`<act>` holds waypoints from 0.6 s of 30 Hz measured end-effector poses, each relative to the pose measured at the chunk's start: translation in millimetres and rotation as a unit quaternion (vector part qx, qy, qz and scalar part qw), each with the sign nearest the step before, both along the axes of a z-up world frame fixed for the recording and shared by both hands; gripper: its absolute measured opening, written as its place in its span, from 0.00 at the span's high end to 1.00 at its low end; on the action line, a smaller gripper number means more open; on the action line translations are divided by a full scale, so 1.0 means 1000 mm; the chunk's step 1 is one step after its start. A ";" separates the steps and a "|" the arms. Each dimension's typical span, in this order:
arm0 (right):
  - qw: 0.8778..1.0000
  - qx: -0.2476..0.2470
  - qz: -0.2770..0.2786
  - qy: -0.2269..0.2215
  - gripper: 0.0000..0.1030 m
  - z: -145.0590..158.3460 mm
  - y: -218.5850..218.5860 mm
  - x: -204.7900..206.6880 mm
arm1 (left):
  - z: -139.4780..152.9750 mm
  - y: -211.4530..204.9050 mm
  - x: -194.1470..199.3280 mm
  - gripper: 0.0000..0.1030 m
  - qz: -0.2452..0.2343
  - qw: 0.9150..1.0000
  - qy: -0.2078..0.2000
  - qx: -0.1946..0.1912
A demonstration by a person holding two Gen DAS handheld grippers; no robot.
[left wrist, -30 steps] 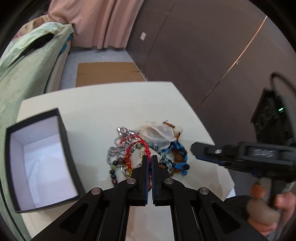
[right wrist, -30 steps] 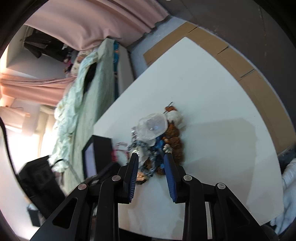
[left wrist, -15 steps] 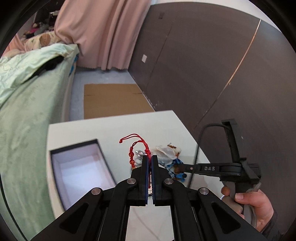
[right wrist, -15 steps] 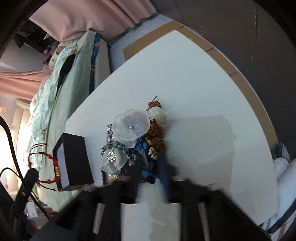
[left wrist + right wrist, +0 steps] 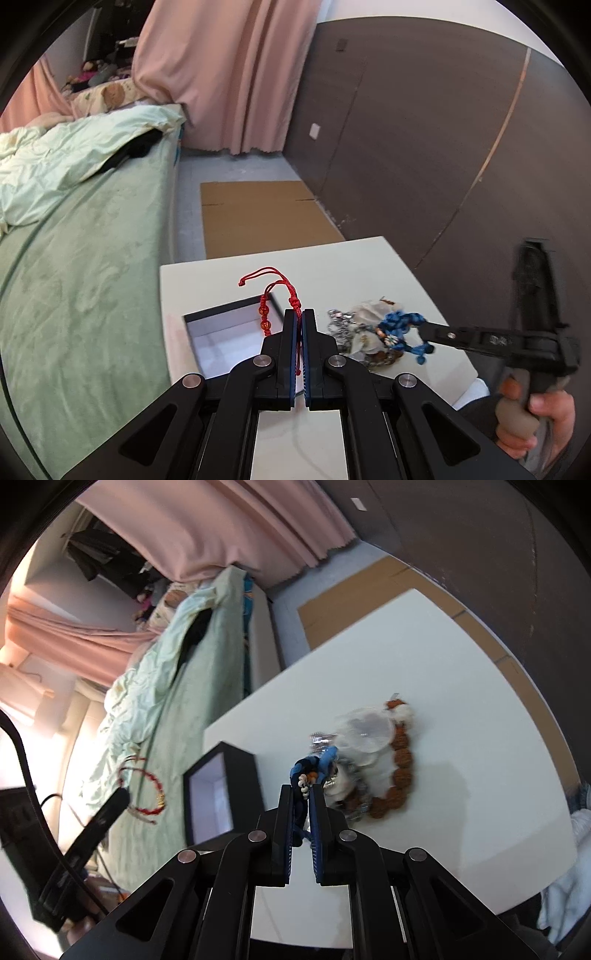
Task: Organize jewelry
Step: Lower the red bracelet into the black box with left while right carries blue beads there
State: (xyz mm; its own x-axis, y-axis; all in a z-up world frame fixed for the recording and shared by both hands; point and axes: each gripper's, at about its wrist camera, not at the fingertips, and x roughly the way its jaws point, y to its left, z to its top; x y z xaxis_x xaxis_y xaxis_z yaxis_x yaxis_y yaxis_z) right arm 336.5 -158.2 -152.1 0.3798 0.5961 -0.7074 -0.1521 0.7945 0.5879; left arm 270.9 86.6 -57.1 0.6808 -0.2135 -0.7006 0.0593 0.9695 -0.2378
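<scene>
My left gripper (image 5: 299, 314) is shut on a red cord bracelet (image 5: 275, 295) with small beads and holds it in the air above the open black box (image 5: 225, 332), which has a white inside. The bracelet also shows in the right wrist view (image 5: 147, 794). My right gripper (image 5: 304, 790) is shut on a blue braided bracelet (image 5: 314, 766) lifted off the jewelry pile; it also shows in the left wrist view (image 5: 400, 326). The pile (image 5: 373, 760) keeps a brown bead bracelet (image 5: 400, 771), a sheer white flower piece (image 5: 364, 731) and silver chains.
The white table (image 5: 461, 701) stands beside a bed with green bedding (image 5: 74, 258). Flat cardboard (image 5: 255, 218) lies on the floor past the table's far edge. A dark wall panel (image 5: 424, 147) runs along the right. The black box (image 5: 221, 794) is left of the pile.
My left gripper has lifted the red bracelet off the pile and carried it over the box. My right gripper has shut on the blue bracelet and raised it from the pile.
</scene>
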 end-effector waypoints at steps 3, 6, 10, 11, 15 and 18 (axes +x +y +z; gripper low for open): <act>1.000 -0.002 0.013 -0.010 0.90 0.007 0.013 -0.007 | -0.002 0.010 0.006 0.98 0.011 1.000 0.016 -0.001; 0.999 -0.004 0.024 -0.021 0.90 0.012 0.030 -0.012 | -0.004 0.017 0.012 0.95 0.013 0.999 0.031 -0.001; 0.999 -0.006 0.042 -0.030 0.90 0.014 0.046 -0.013 | -0.004 0.023 0.010 0.64 0.020 0.999 0.040 -0.016; 0.998 -0.010 0.043 -0.033 0.90 0.015 0.049 -0.012 | -0.004 0.025 0.007 0.44 0.027 0.999 0.037 -0.014; 0.997 -0.012 0.059 -0.044 0.90 0.020 0.064 -0.011 | 0.003 0.037 -0.005 0.34 0.048 0.999 0.023 -0.003; 0.996 0.002 0.079 -0.039 0.90 0.020 0.079 -0.010 | 0.006 0.047 -0.011 0.35 0.061 0.998 0.023 0.002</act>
State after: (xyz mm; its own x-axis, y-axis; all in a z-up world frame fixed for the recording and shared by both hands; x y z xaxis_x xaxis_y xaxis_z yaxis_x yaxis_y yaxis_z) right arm 326.1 -79.2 -131.7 0.3357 0.6557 -0.6763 -0.3203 0.7546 0.5727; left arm 260.0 133.3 -50.6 0.6688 -0.1284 -0.7323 -0.0698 0.9698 -0.2338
